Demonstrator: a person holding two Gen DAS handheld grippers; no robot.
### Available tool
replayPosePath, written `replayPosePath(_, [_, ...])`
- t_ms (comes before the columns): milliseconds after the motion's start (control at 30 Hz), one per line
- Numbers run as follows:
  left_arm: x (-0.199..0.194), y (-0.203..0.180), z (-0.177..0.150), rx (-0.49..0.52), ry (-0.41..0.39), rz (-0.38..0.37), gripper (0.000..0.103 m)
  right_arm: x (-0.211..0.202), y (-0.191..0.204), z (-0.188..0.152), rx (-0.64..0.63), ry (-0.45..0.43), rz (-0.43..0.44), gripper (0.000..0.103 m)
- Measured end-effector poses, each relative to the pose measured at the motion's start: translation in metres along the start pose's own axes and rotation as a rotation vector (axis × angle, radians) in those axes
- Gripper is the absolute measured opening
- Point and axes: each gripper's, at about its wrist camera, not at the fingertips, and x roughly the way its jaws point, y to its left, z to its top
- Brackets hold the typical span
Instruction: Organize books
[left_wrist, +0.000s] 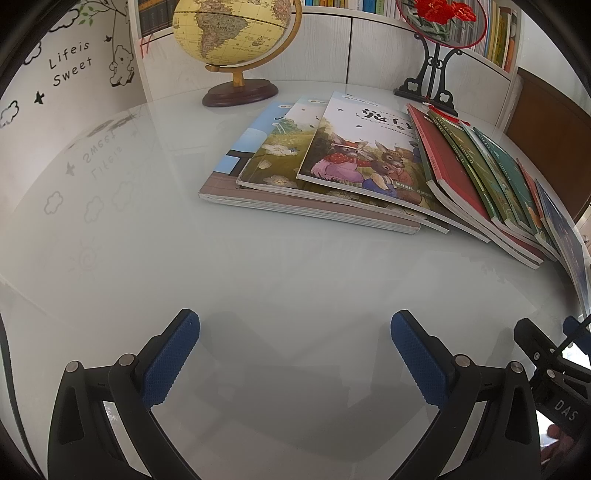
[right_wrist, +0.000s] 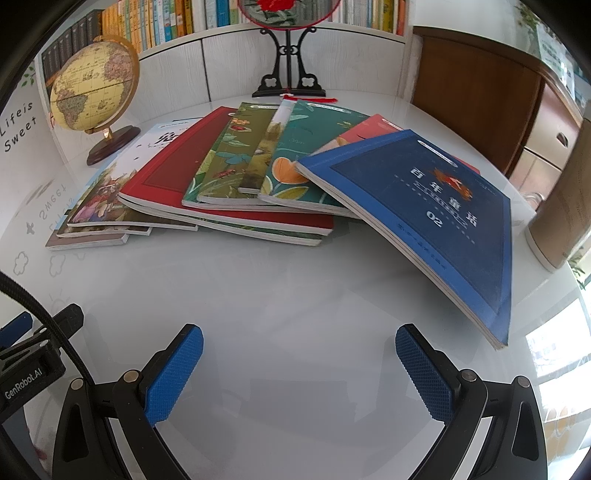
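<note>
Several books lie fanned in an overlapping row on the glossy white table (left_wrist: 147, 240). In the left wrist view a rabbit-cover book (left_wrist: 365, 155) tops the left pile, with a red book (left_wrist: 454, 177) and green books (left_wrist: 498, 177) leaning to its right. The right wrist view shows the blue book (right_wrist: 436, 214) uppermost at the right end, resting tilted on the red book (right_wrist: 177, 173) and green books (right_wrist: 229, 158). My left gripper (left_wrist: 295, 328) is open over bare table, well short of the books. My right gripper (right_wrist: 299, 343) is open too, empty, just below-left of the blue book's corner.
A globe (left_wrist: 232, 29) on a wooden base stands at the back left, a black-footed round ornament stand (right_wrist: 290, 74) at the back middle. Filled bookshelves (right_wrist: 159, 22) run behind. A brown cabinet (right_wrist: 472, 92) and a tan cylinder (right_wrist: 565, 206) are at the right.
</note>
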Motion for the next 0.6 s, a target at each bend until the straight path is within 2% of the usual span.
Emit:
replayPosePath(167, [-0.001,0.000,-0.001,0.002,0.001,0.000,0.103,0.000,0.002,0.001,-0.014,0.011,0.010,0.103])
replayPosePath(233, [-0.004,0.000,-0.003,0.034,0.043,-0.024,0.103,0.001,0.007,0.008,-0.032,0.080,0.024,0.103])
replayPosePath(333, [-0.005,-0.002,-0.004,0.065,0.088,-0.043,0.103,0.000,0.005,0.014,-0.129,0.229,0.112,0.103])
replayPosePath(367, [-0.006,-0.004,-0.004,0.070,0.109,-0.045,0.103,0.000,0.000,0.015,-0.114,0.251,0.153,0.103])
replayPosePath(433, [-0.004,-0.006,0.001,0.077,0.168,-0.049,0.103,-0.007,-0.026,0.015,0.025,0.275,0.270,0.103])
replayPosePath(500, [-0.003,-0.009,0.006,0.075,0.244,-0.047,0.103,-0.009,-0.062,0.014,0.259,0.302,0.381,0.103])
replayPosePath(533, [0.001,-0.013,0.012,0.076,0.294,-0.048,0.102,-0.007,-0.082,0.013,0.379,0.321,0.417,0.103])
replayPosePath(600, [0.009,-0.022,0.027,0.074,0.397,-0.091,0.101,-0.006,-0.102,0.012,0.473,0.340,0.415,0.103])
